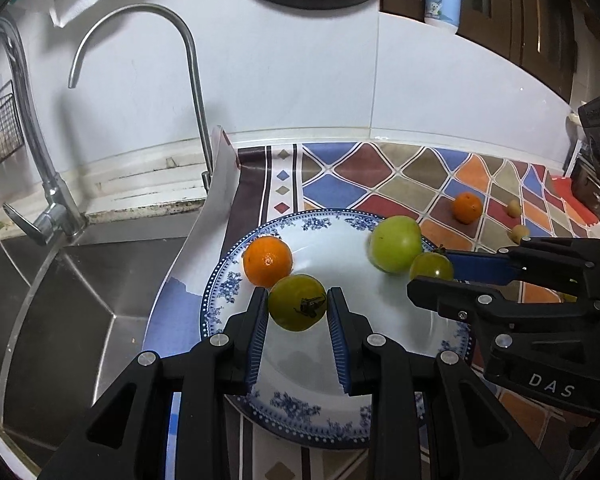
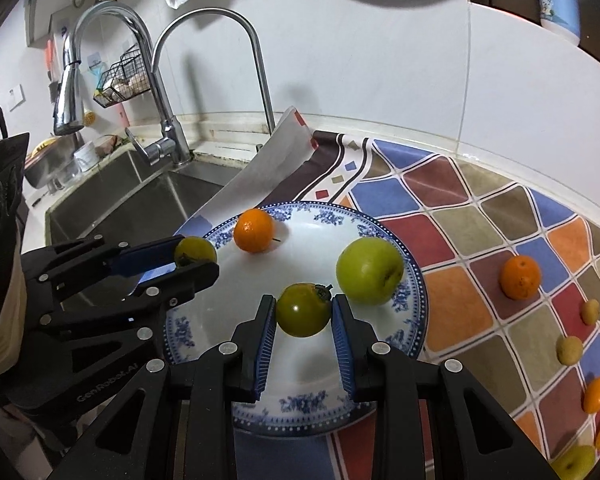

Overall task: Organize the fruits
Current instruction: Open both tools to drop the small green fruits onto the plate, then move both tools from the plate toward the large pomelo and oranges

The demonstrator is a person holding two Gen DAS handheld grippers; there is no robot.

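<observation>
The left gripper (image 1: 297, 304) had its jaws clenched on a dark green tomato (image 1: 297, 302), the blue pads pressing its two sides, and held it over the near-left part of a blue-and-white plate (image 1: 220, 280). Just beyond those jaws, touching or nearly touching the held tomato, an orange (image 1: 267, 255) lay on the plate. The right gripper (image 2: 303, 312) likewise had its jaws clamped on a second green tomato (image 2: 303, 310), stem end turned up and to the right, over the middle of the same plate. Just ahead and to the right of these jaws sat a pale green apple (image 2: 369, 271) on the plate, close to the held tomato; whether the two touched could not be told. Well to the right of the right jaws, off the plate, a second orange (image 2: 520, 277) rested on the patterned cloth (image 2: 460, 216) covering the tabletop, with two small yellowish fruits (image 2: 569, 349) and further orange pieces nearer the edge of view. To the left of both pairs of jaws lay a steel sink (image 1: 100, 272) with its curved faucet (image 1: 180, 60).
</observation>
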